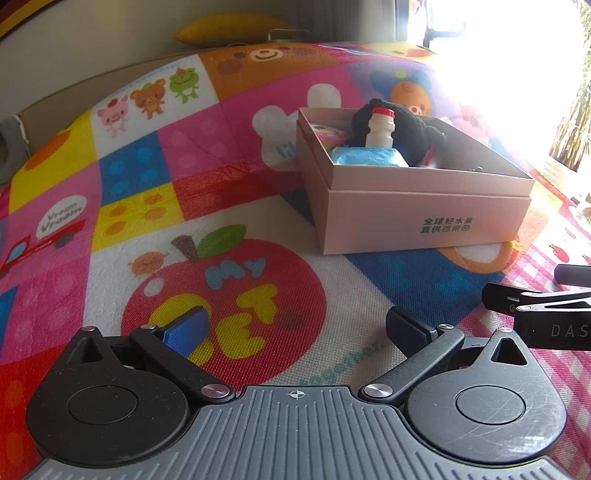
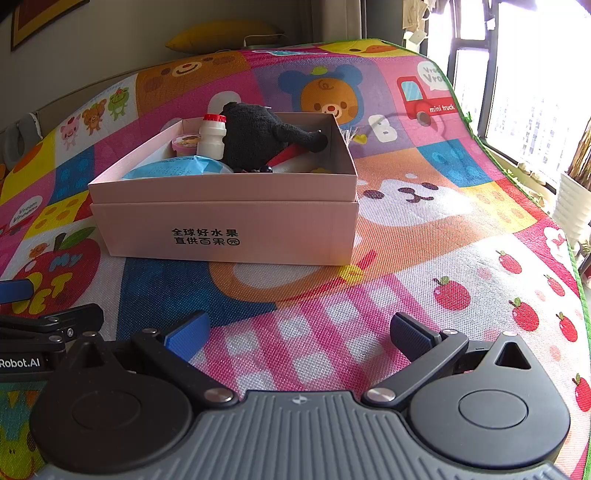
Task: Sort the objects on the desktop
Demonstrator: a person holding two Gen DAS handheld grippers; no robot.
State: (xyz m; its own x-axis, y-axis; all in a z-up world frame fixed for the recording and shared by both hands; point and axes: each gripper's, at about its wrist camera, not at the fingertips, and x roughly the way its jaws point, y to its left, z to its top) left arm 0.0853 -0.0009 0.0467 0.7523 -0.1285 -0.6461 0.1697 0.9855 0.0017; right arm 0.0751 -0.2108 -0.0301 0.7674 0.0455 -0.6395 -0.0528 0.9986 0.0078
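Pink cardboard makes up the box [image 2: 225, 225], which sits on a bright cartoon-printed play mat [image 2: 424, 236] covering the surface. Dark Chinese lettering is printed on its near wall. Inside stand a small white drink bottle [image 2: 211, 136] with a red cap, a pink-rimmed cup [image 2: 185, 143] just beside it, a light blue packet [image 2: 177, 169] lying against the near wall, and a black plush toy [image 2: 258, 138] that rises above the rim and fills the middle. Something red and white lies under the plush, too hidden to name.

Both grippers hover low over the mat, well short of the box. The left gripper [image 1: 295, 326] has its blue-padded fingers [image 1: 186, 332] spread wide with nothing between them, over a red apple print. The right gripper [image 2: 299, 332] is likewise wide and holds nothing, above a pink checked patch. Each shows at the edge of the other's view, close alongside.

Beyond the mat's far edge a yellow cushion [image 2: 221, 35] lies against the wall. A bright window [image 2: 517, 92] and a white ribbed planter [image 2: 574, 206] are on the right.
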